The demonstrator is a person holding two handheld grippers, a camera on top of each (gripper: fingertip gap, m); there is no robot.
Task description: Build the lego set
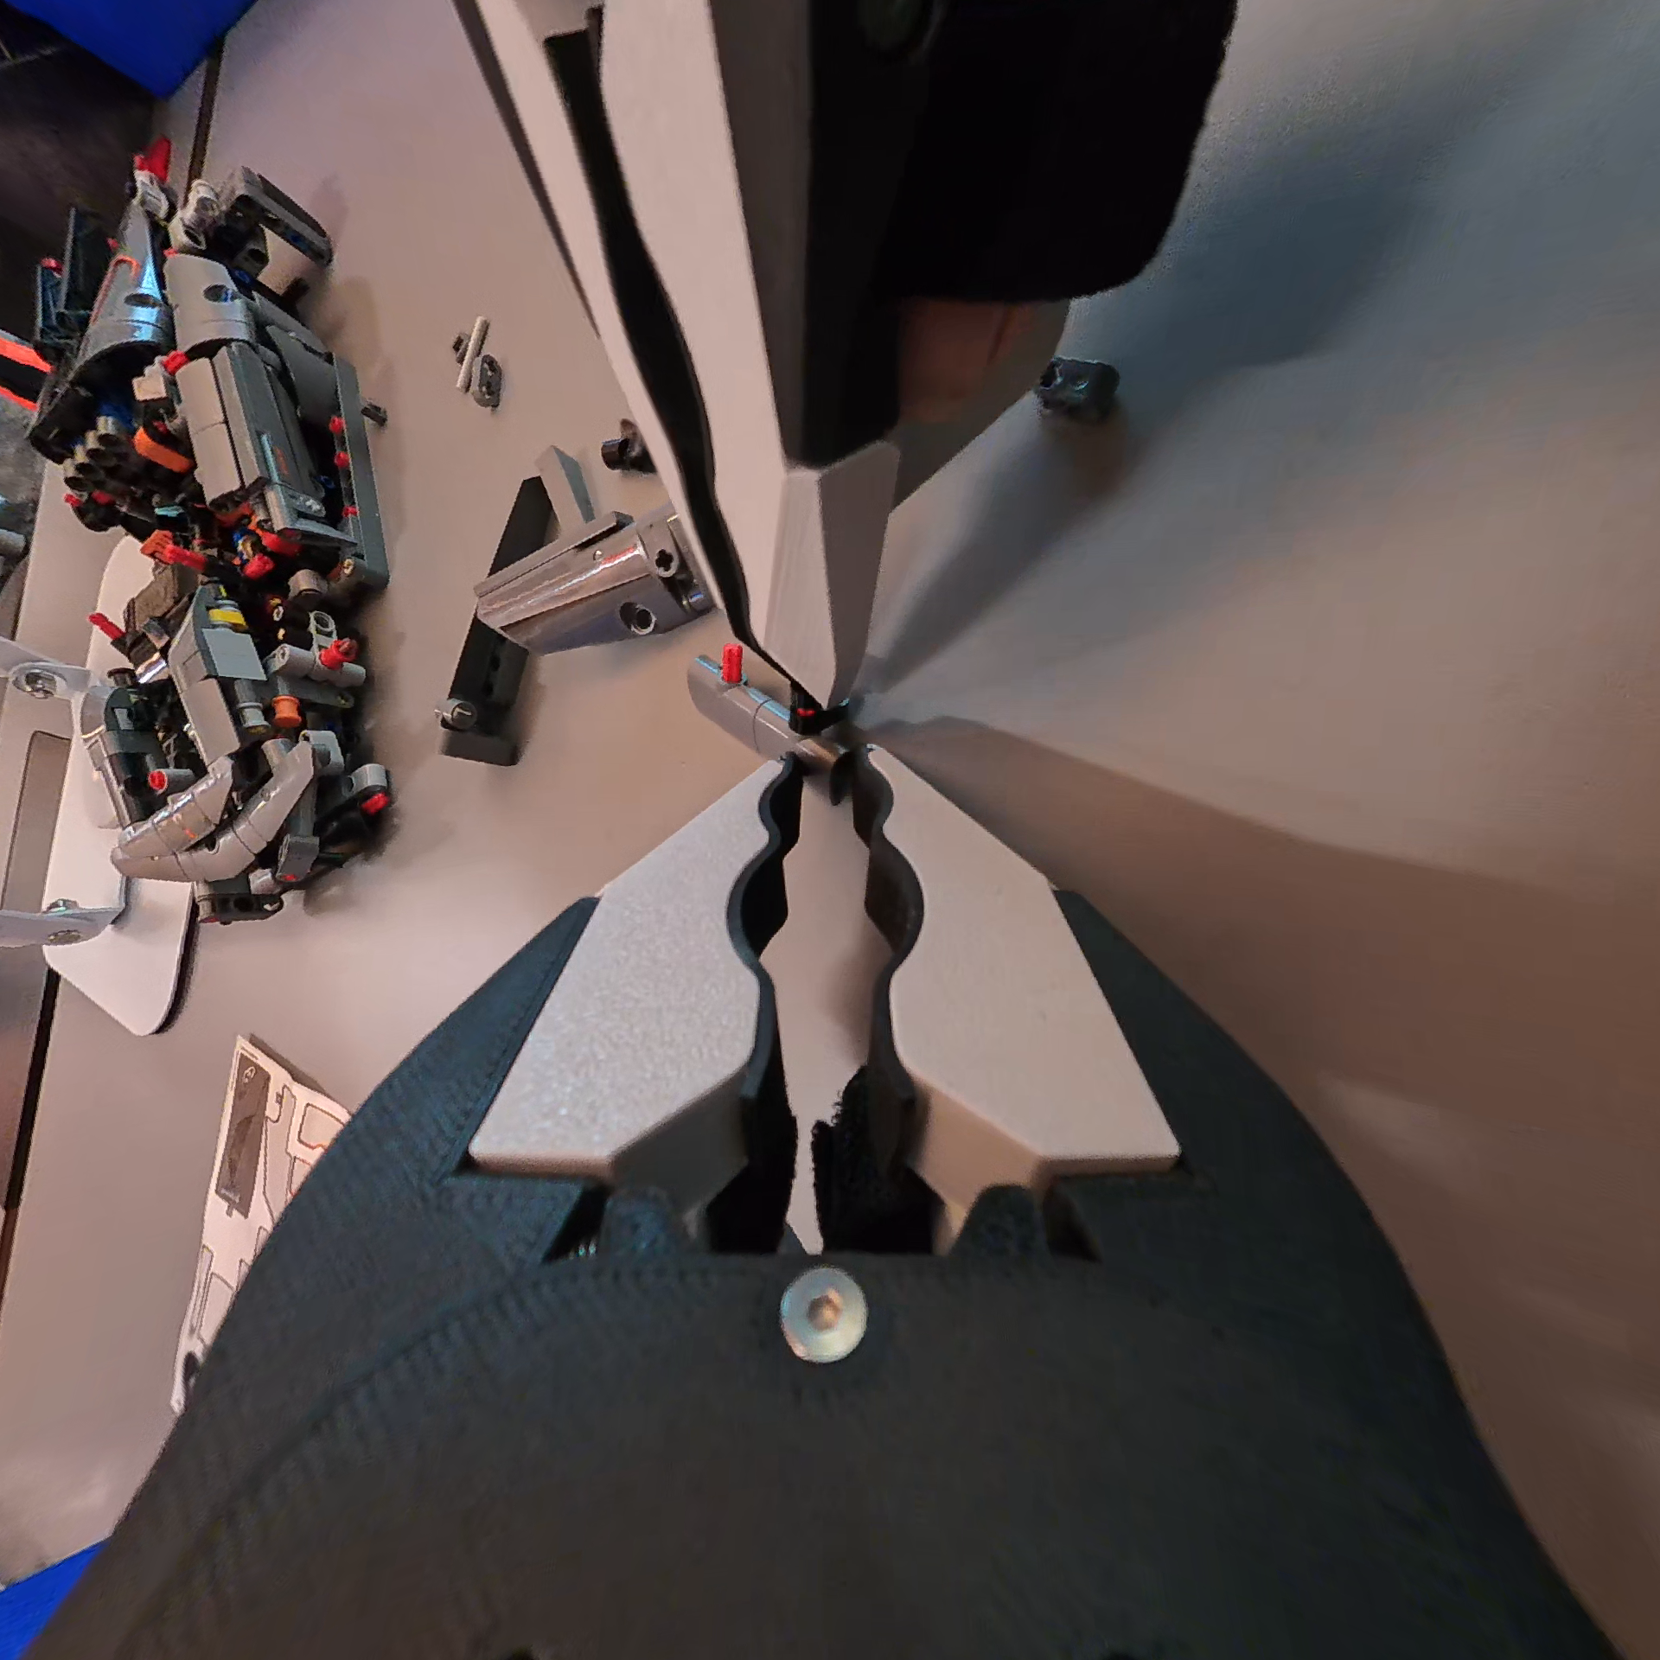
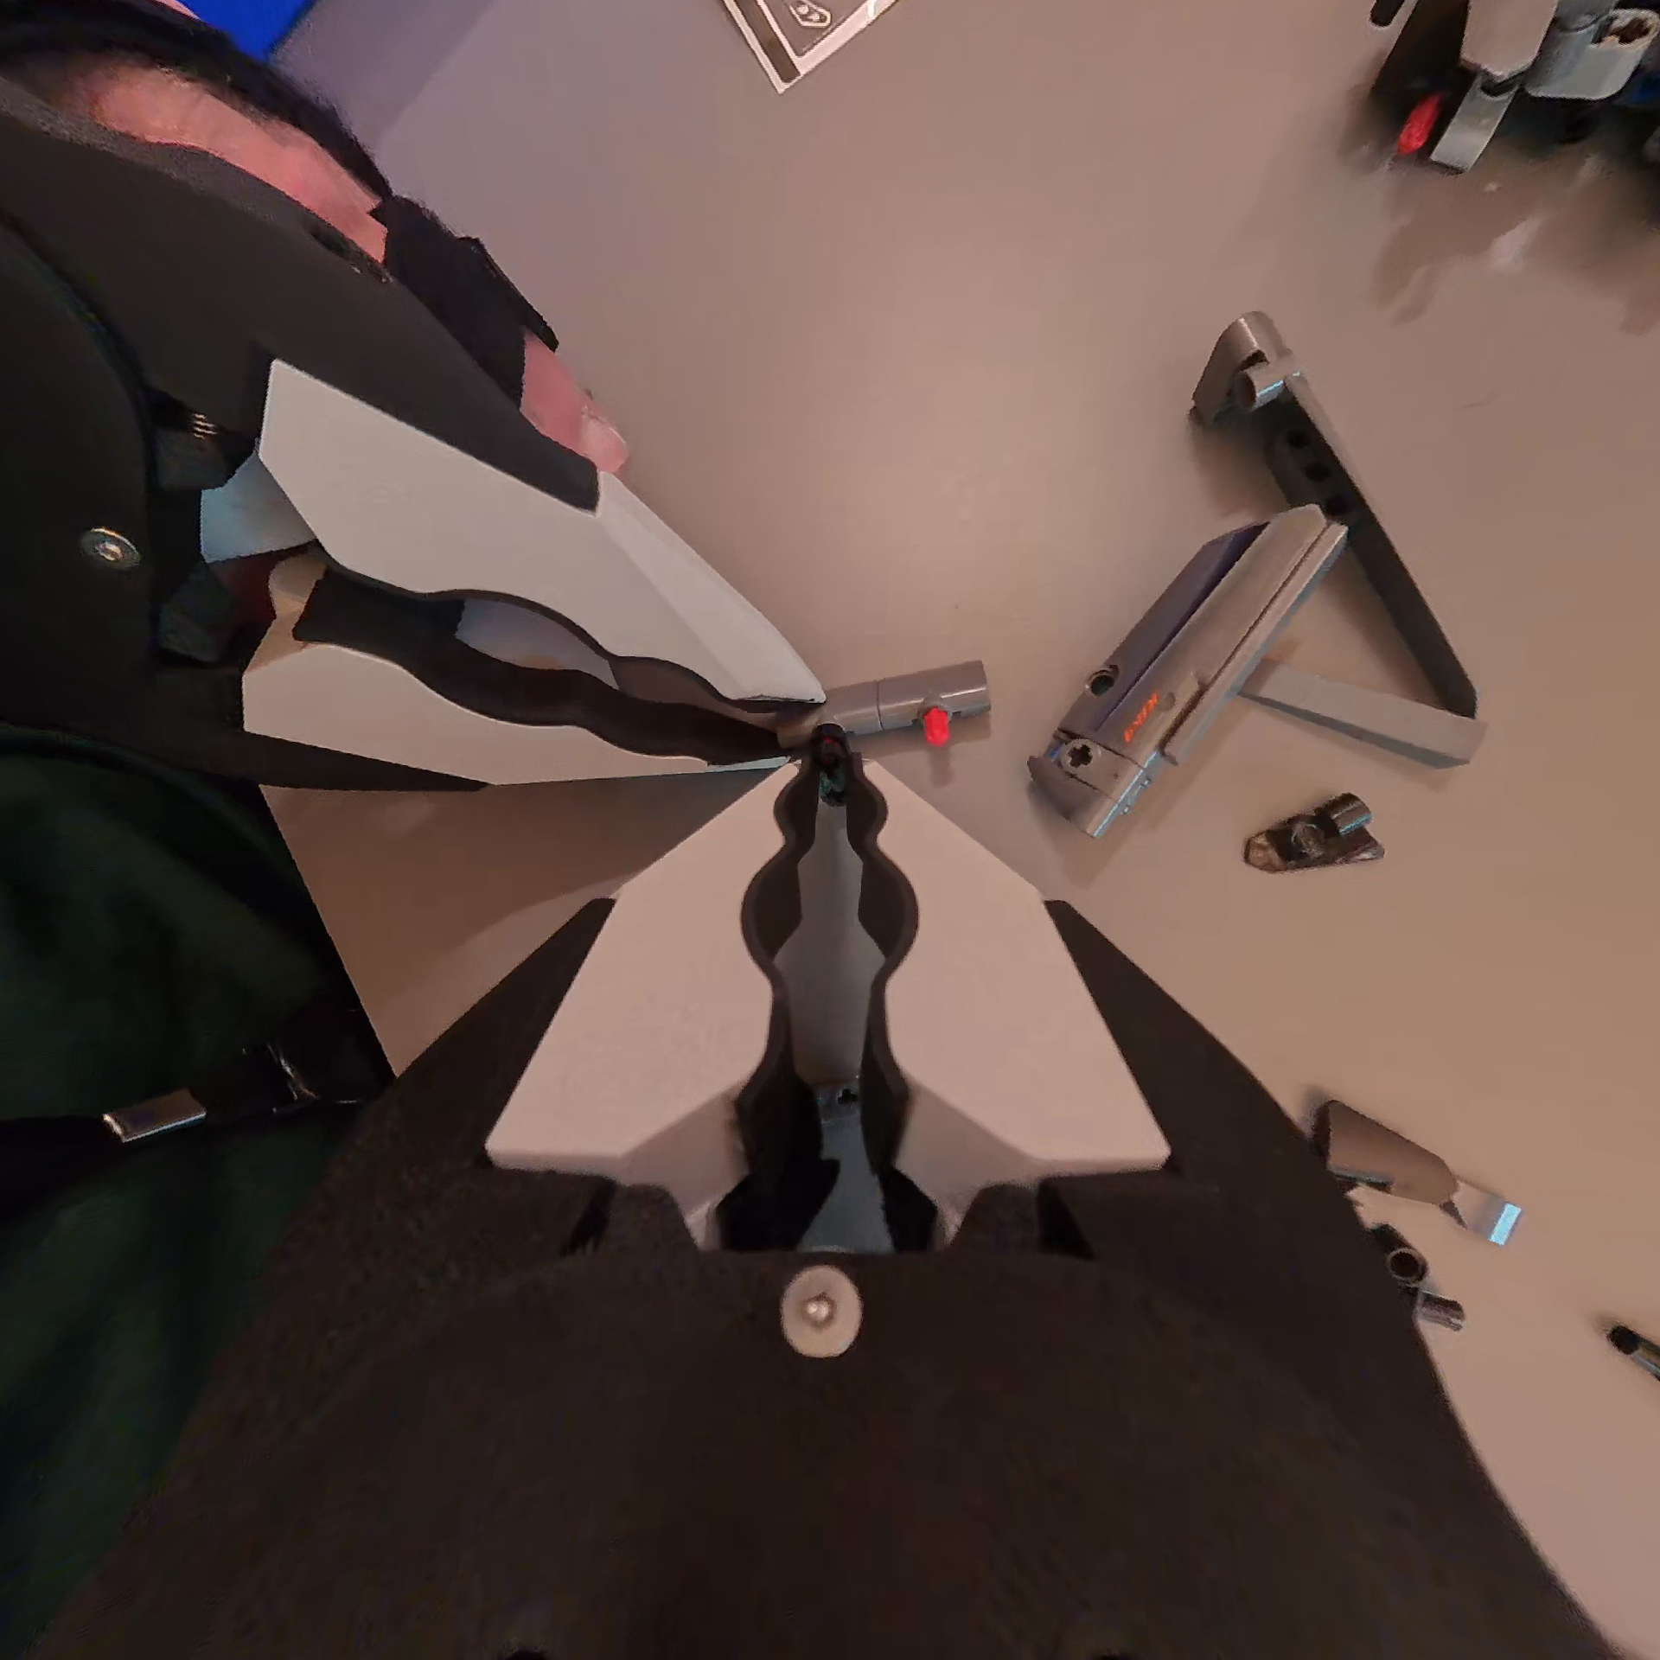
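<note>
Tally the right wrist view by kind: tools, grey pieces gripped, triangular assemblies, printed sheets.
tools: 2, left tool and right tool
grey piece gripped: 1
triangular assembly: 1
printed sheet: 1
Total: 5

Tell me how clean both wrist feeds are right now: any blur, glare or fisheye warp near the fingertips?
Left wrist view: table smears into radial streaks right of the left gripper; the lego model stays sharp; glare on the silver panel piece. Right wrist view: mostly sharp, fisheye bending at the edges; the grey connector is crisp.
</note>
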